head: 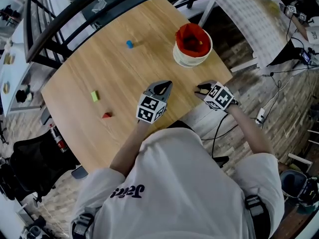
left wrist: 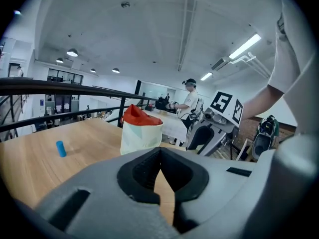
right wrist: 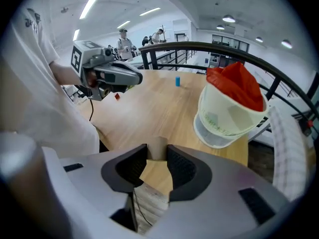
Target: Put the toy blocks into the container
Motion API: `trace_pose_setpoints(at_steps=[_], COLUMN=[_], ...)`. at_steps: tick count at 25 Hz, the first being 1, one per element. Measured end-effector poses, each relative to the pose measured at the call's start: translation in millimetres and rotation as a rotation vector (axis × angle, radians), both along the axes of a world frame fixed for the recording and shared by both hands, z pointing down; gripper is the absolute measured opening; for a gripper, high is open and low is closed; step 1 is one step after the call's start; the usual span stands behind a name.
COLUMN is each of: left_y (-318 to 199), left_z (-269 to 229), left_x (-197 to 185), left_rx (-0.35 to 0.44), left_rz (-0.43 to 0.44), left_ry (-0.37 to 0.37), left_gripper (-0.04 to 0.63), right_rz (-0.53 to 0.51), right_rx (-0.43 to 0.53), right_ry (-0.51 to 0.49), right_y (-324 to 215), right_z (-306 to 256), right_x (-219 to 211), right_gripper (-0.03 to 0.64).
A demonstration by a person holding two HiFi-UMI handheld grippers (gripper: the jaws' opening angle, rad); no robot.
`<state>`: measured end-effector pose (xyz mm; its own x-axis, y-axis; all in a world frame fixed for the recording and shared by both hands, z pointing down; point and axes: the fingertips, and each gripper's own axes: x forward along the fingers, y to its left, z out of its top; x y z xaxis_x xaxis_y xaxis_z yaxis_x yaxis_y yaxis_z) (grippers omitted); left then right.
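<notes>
A white container [head: 185, 59] with a red lining stands at the far right of the round wooden table [head: 124, 71]. My right gripper [head: 202, 89] hangs over the table's near right edge, shut on a small tan block [right wrist: 157, 147]; the container [right wrist: 224, 118] is just ahead of it. Beside it to the left, my left gripper [head: 162, 87] is shut with nothing in it, its tips touching [left wrist: 159, 153]. On the table lie a blue cylinder [head: 129, 44], a yellow-green block [head: 94, 96] and a red block [head: 106, 115]. The left gripper view shows the container [left wrist: 141, 138] and the blue cylinder [left wrist: 61, 149].
A dark metal railing [head: 60, 29] curves round the table's far side. A black chair [head: 35, 163] stands at the lower left, beside a red extinguisher [head: 58, 139]. A white patterned sheet [head: 249, 19] lies at the upper right, and cables [head: 279, 98] run over the floor.
</notes>
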<state>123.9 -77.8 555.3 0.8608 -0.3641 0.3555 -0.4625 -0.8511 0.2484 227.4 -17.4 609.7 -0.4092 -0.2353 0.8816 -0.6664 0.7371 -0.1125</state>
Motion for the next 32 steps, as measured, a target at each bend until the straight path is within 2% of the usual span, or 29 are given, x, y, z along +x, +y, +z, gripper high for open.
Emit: trace_pose_setpoints(at_steps=[9,17,21,27,32], left_y=[-35,-51,-58,-69,-72], left_z=[-35,-47,-44,-44,-44], left_x=[36,47,46,38,36], left_rx=[0.067,0.074,0.061,0.050,0.044], left_rz=[0.037,0.026,0.006,-0.031,-0.047], left_ry=[0.041,0.047,0.044,0.048,0.055], left_gripper=[0.006,0.006,0.006,0.006,0.006], right_rz=[-0.113,-0.214,-0.234,-0.285,-0.242], right_rx=[0.063,0.097,0.109,0.059,0.032], right_ry=[0.043,0.108,0.123,0.178,0.237], right_y=[-58,-136,-180,-220,-238], right_z=[-85,-121,-110,-58,-16], right_x=[43,60,53,40,47], right_gripper=[0.135,0.135,0.135,0.135,0.137])
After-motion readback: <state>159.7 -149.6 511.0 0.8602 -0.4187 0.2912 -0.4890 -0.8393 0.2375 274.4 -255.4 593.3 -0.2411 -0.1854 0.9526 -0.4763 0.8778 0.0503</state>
